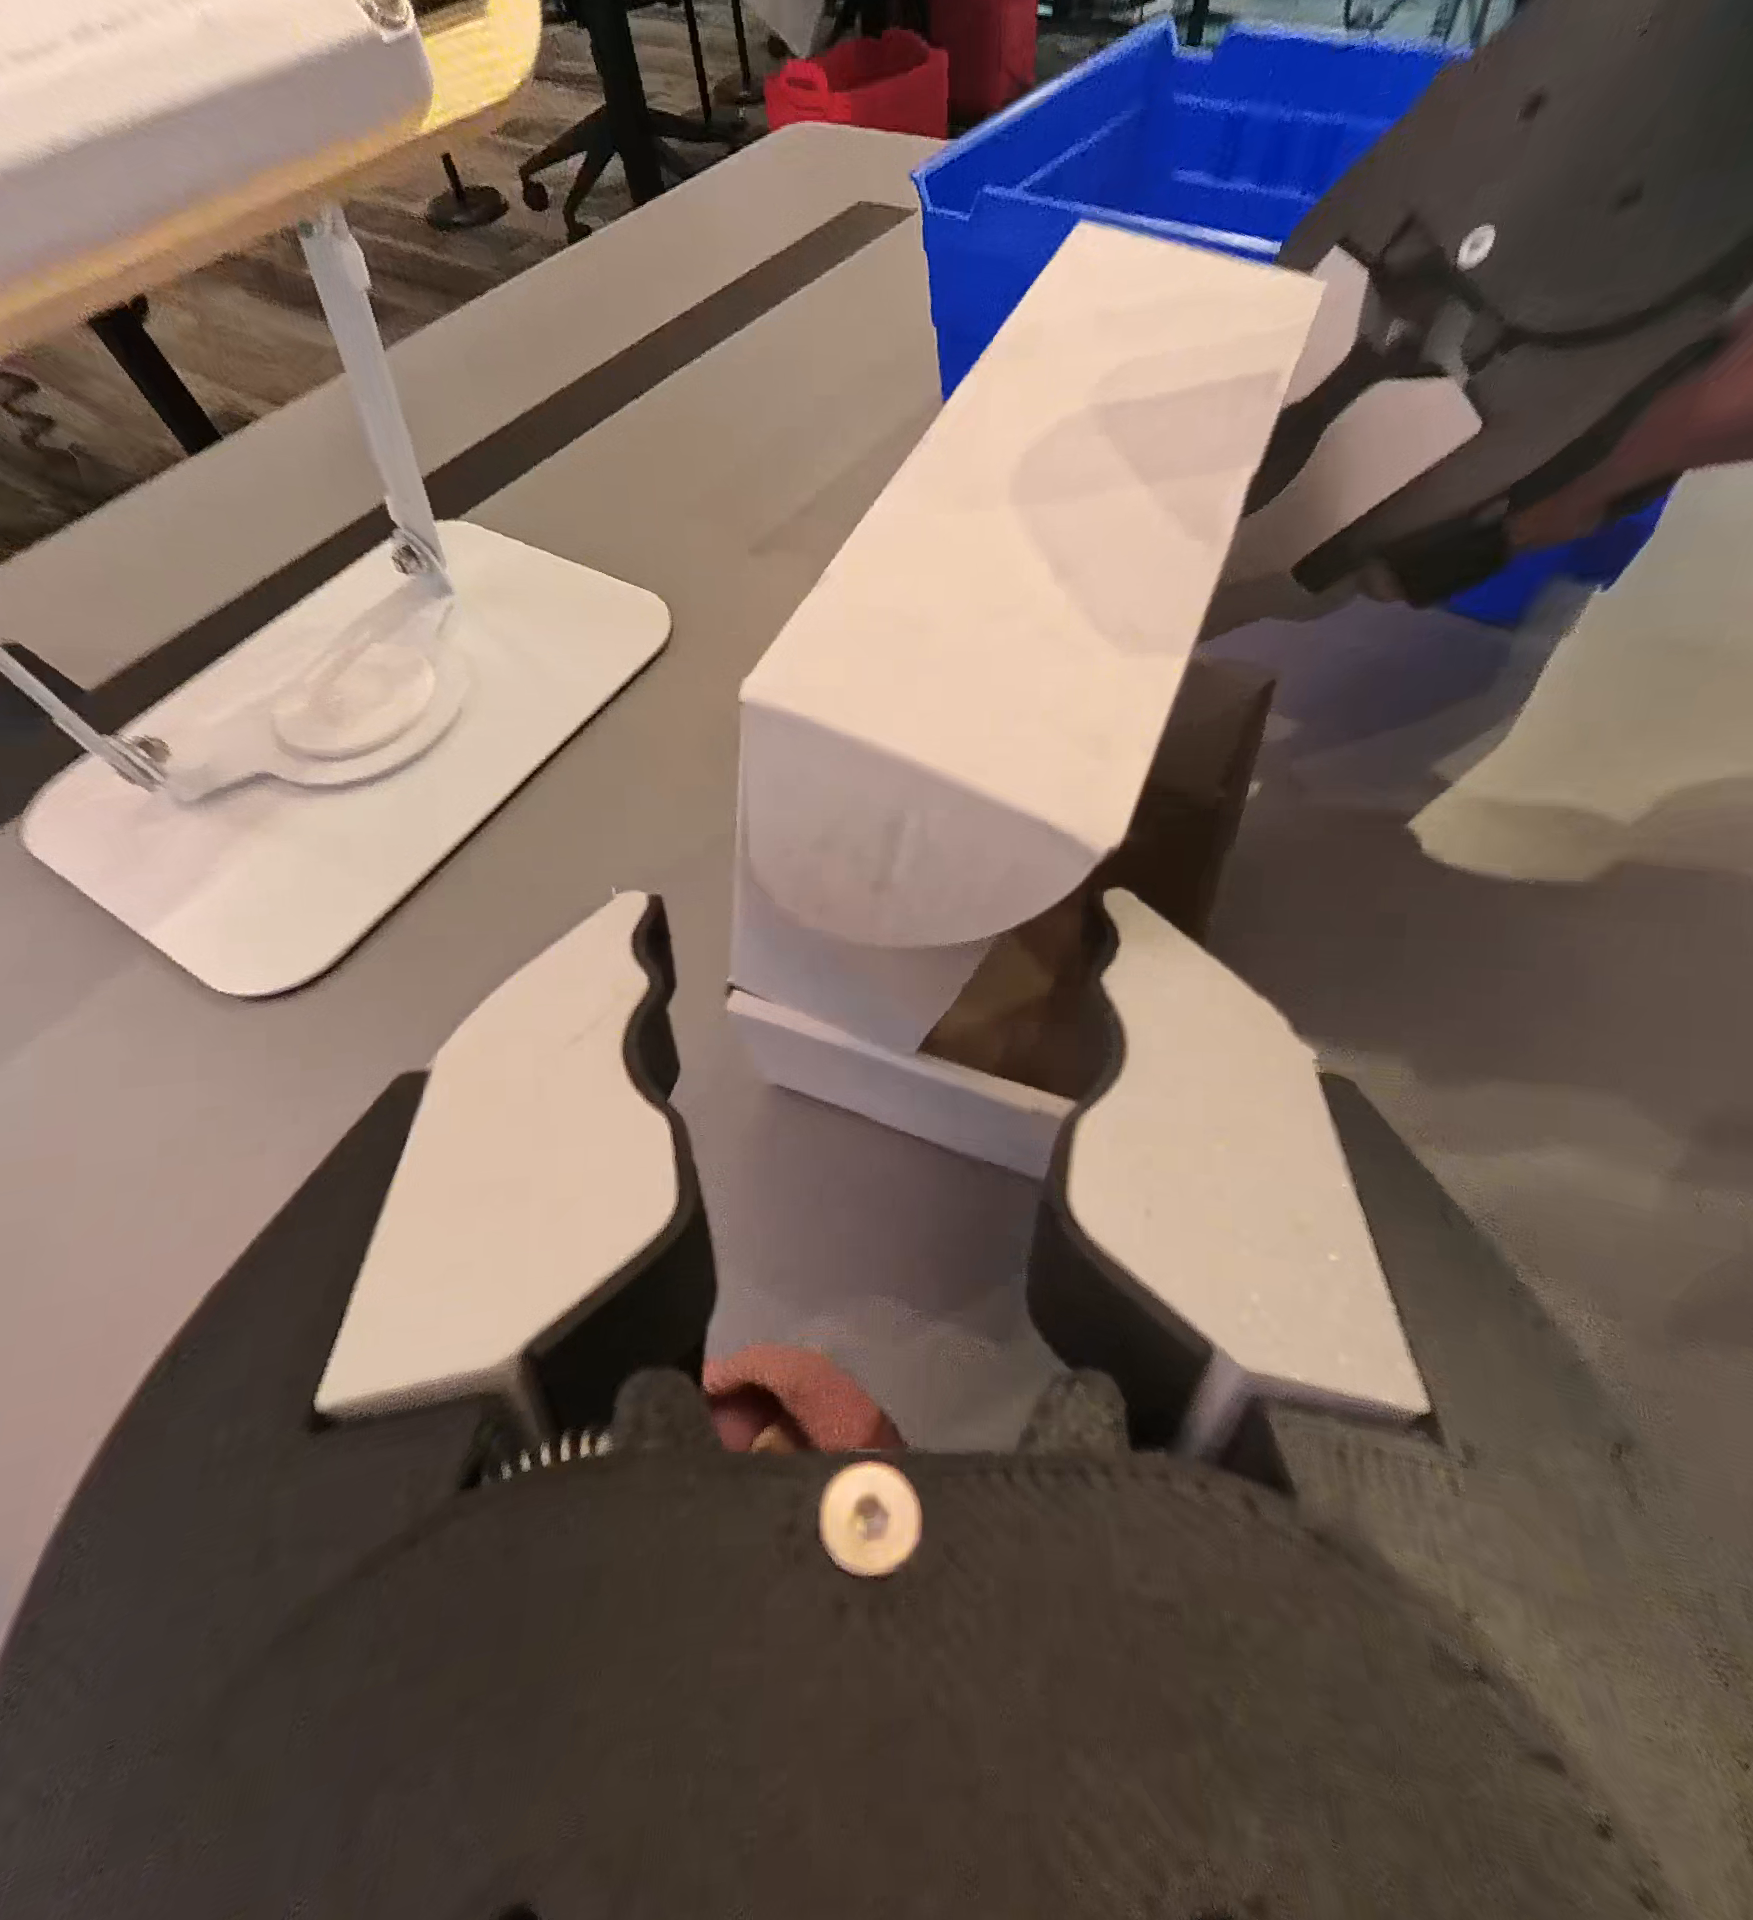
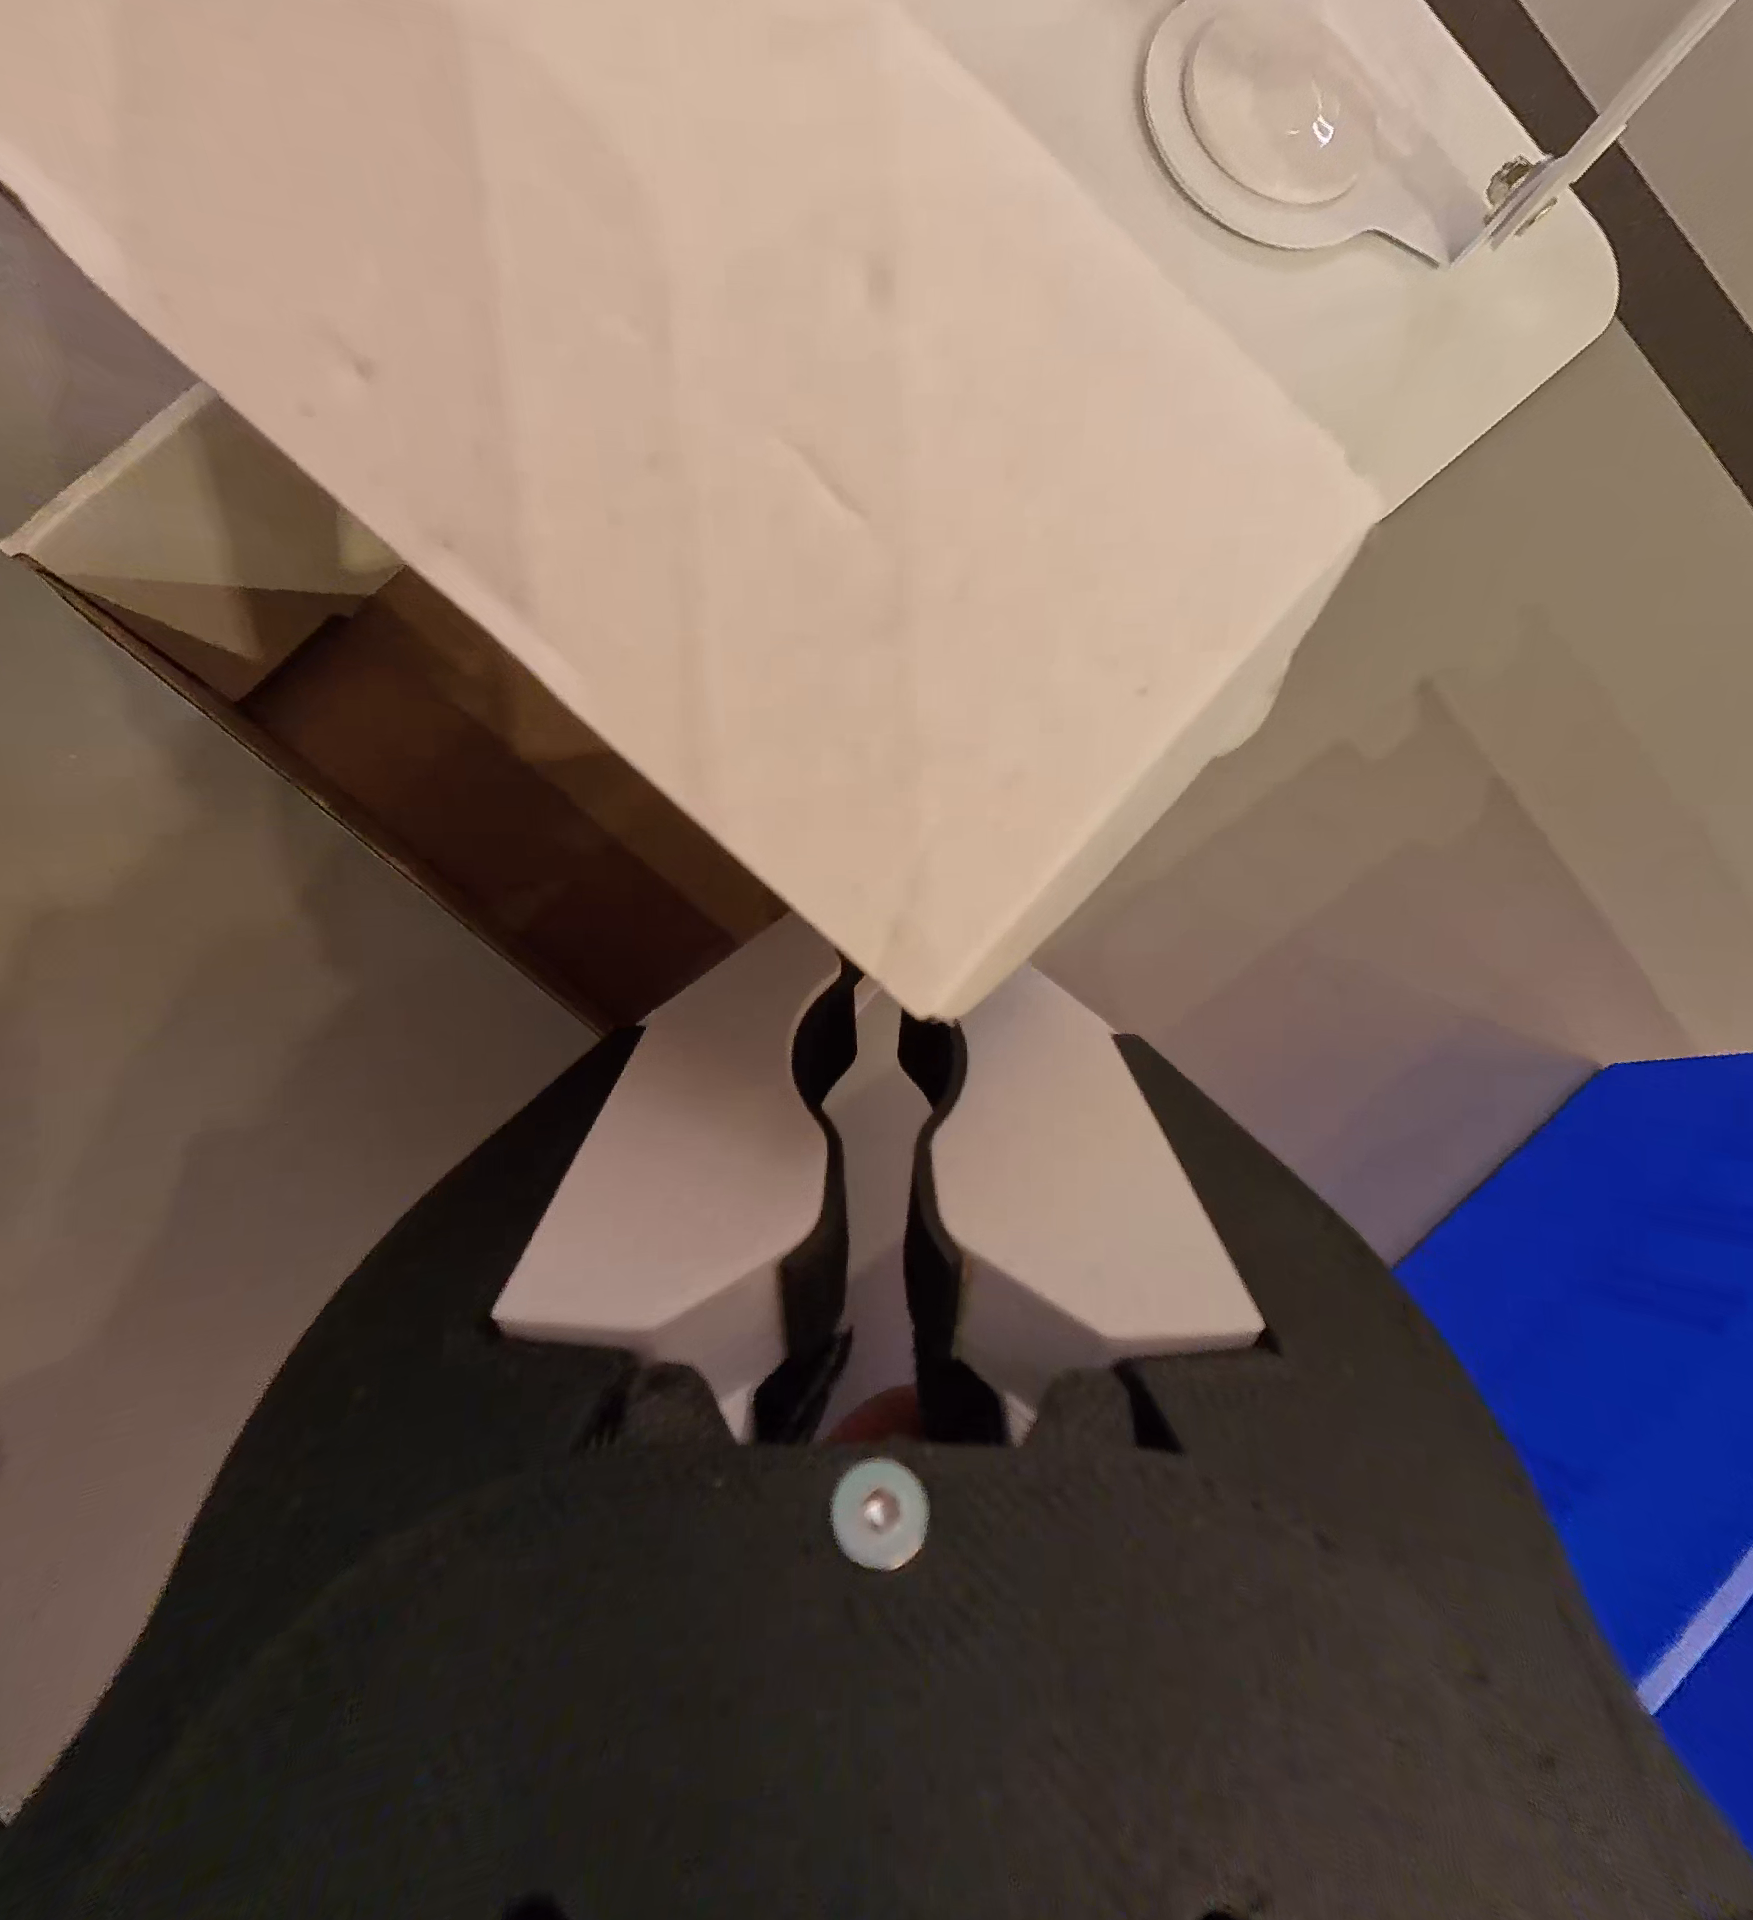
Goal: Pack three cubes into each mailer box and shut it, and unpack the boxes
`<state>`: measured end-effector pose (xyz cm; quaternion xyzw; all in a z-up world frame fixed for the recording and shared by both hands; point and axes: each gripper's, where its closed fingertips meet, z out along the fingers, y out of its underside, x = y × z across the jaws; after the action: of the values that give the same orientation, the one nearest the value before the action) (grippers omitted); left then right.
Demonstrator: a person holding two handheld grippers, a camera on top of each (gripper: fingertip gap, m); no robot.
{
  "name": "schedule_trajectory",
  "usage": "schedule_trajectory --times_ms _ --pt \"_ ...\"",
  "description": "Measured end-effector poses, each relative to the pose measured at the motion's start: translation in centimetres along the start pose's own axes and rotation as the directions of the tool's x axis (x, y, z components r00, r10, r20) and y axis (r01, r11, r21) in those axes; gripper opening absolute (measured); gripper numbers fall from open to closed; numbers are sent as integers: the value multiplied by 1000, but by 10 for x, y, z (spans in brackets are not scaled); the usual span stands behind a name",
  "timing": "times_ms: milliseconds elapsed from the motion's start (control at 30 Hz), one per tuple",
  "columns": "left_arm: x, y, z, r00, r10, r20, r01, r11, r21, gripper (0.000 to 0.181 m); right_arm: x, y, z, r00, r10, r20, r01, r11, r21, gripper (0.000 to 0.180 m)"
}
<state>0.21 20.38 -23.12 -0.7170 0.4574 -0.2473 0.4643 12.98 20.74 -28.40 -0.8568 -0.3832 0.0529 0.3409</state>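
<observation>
A white mailer box (image 1: pixel 882 1070) lies on the grey table (image 1: pixel 176 1122) with its lid (image 1: pixel 1038 582) partly raised, so its brown inside (image 1: pixel 1017 1023) shows. My left gripper (image 1: pixel 877 997) is open, and the box's near corner lies between its fingers without being pressed. My right gripper (image 1: pixel 1371 416) is at the lid's far end and is shut on the lid's edge. In the right wrist view the lid (image 2: pixel 747 468) covers the tips of the right gripper (image 2: pixel 877 997), and the box's brown inside (image 2: pixel 498 790) shows at the left. What is in the box is hidden.
A blue bin (image 1: pixel 1163 156) stands behind the box and also shows in the right wrist view (image 2: pixel 1630 1299). A white stand base with clear arms (image 1: pixel 332 748) sits left of the box and also shows in the right wrist view (image 2: pixel 1474 343). A dark strip (image 1: pixel 539 416) runs across the table.
</observation>
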Motion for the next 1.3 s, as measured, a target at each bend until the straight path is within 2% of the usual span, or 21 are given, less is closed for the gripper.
schedule_trajectory --times_ms 67,167,267,400,500,733,833,900,1000,1133,1200,1300 --pt "-6 4 1 994 104 17 -103 994 -30 74 -1 0 1 1000 -2 6 2 1000 -1 0" --pt "-1 8 10 984 177 -32 -179 983 -51 71 -1 0 2 1000 -6 11 6 1000 -6 0" --pt "0 4 20 977 211 -26 -212 977 -25 55 -1 2 3 1000 -11 8 11 1000 -15 0" --pt "-3 2 23 988 153 -39 -154 988 -30 52 -2 3 6 1000 -26 13 26 999 -19 0" --pt "-1 6 28 995 95 -30 -97 992 -85 60 -6 4 11 999 -22 36 23 999 -31 0" --pt "-8 3 37 997 13 70 -7 996 -89 53 -6 4 11 999 3 52 -3 1000 -17 0" --pt "-7 5 39 996 51 73 -45 995 -91 52 -8 1 3 999 -19 40 20 1000 -14 0" --pt "-10 4 38 996 53 67 -47 995 -91 49 -10 -2 -9 998 -30 47 30 999 -14 10" --pt "-20 3 33 995 68 78 -60 994 -94 37 -14 -3 -33 996 -31 85 35 998 -53 38" --pt "-24 1 30 993 103 50 -98 991 -94 33 6 9 -61 995 -93 43 99 983 -158 46" --pt "-23 -1 29 992 121 30 -118 989 -87 33 23 8 -62 991 -130 10 130 977 -170 52" --pt "-19 -2 30 993 119 -16 -120 990 -78 34 14 1 -43 952 -294 86 303 946 -117 69"
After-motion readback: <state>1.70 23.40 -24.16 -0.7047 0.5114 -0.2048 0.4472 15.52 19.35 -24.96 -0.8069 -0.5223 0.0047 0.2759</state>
